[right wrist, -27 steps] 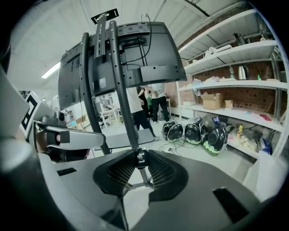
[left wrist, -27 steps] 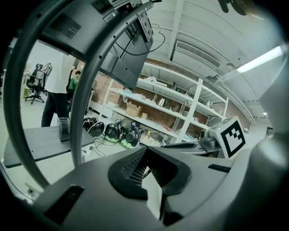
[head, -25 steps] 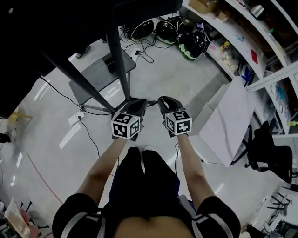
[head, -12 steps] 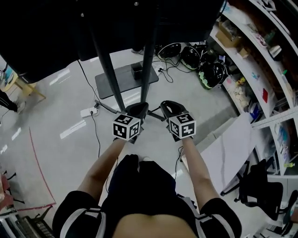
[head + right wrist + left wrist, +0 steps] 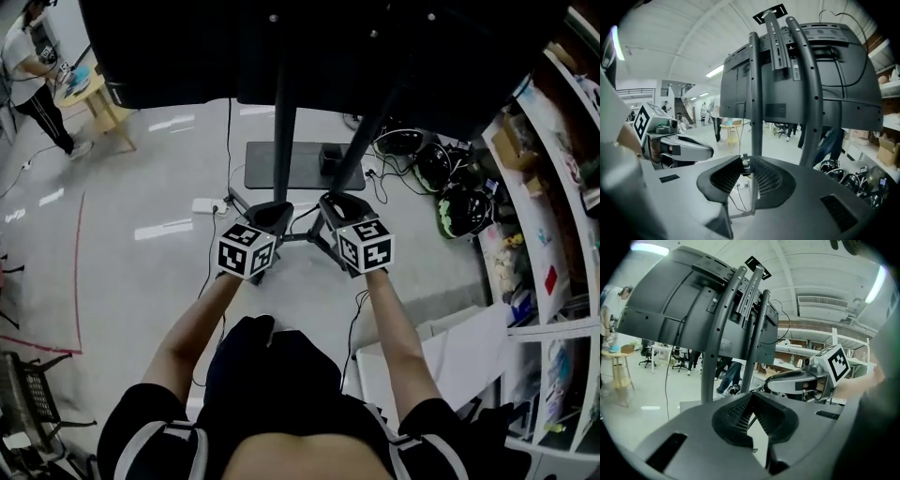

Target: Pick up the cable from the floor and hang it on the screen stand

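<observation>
Left gripper (image 5: pixel 272 210): forearm extended, pointing slightly below level. Its fingers (image 5: pixel 733 413) are closed tip to tip on the cable (image 5: pixel 743 165), held clear of the floor (image 5: pixel 141 187). Right gripper (image 5: pixel 339 204): just beside the left, in the same pose, fingers clamped on the cable's plug end, with a thin strand hanging below. Directly ahead stand the screen stand (image 5: pixel 278 131) uprights and the back of the screen (image 5: pixel 328 47). Helmets (image 5: pixel 441 183) lie to the right of the stand base, beside shelving (image 5: pixel 553 178).

Tool (image 5: pixel 752 394) pinching cable (image 5: pixel 750 421), screen stand (image 5: pixel 710 357) ahead
</observation>
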`<state>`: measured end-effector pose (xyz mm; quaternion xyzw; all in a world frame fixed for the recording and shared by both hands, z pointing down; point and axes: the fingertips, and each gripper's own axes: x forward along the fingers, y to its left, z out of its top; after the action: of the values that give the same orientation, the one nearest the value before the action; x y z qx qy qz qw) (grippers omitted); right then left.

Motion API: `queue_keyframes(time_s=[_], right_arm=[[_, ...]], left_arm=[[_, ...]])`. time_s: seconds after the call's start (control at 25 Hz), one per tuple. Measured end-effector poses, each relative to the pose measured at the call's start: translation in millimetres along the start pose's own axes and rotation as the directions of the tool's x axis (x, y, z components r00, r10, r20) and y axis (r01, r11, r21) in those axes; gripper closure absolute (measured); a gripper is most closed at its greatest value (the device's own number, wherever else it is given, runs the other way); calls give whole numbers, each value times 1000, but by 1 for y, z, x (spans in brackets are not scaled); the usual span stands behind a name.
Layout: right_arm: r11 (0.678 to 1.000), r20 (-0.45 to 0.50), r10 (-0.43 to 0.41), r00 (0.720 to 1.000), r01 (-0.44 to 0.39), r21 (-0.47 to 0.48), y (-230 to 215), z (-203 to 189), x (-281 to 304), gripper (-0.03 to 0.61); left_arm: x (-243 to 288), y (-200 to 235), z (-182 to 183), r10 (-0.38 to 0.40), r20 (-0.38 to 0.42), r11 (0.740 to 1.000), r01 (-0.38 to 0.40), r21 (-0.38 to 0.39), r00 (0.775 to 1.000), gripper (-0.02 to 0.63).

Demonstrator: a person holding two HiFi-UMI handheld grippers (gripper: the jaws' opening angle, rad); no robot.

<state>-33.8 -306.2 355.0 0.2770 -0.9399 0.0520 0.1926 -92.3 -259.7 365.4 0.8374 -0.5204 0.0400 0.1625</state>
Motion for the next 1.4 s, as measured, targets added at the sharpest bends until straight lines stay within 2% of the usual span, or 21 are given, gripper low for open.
queue_keyframes(time_s=[0.28,0.44,0.72,0.96,1.16,1.4], right_arm=[[986,-11,139,990,-139,-90,46,32,42,474],[972,-1,186,982,-185,-144,69,60,56,474],[960,29,194,981,-183,-212,91,112,88,474],[956,62,161,985,-140,-257,111,169,122,474],[949,105,159,982,-123,-291,128,235,149,474],[916,137,135,981,-71,-394,141,313,172,474]], left_arm=[[-51,46,8,164,27,983,-161,-92,986,607],[-72,62,22,196,33,977,-192,-96,980,607],[-93,103,58,197,89,979,-191,-70,976,607],[-114,153,93,175,112,984,-173,-31,978,607],[-129,196,136,125,108,992,-126,0,986,607],[-141,229,190,49,137,998,-53,24,989,607]])
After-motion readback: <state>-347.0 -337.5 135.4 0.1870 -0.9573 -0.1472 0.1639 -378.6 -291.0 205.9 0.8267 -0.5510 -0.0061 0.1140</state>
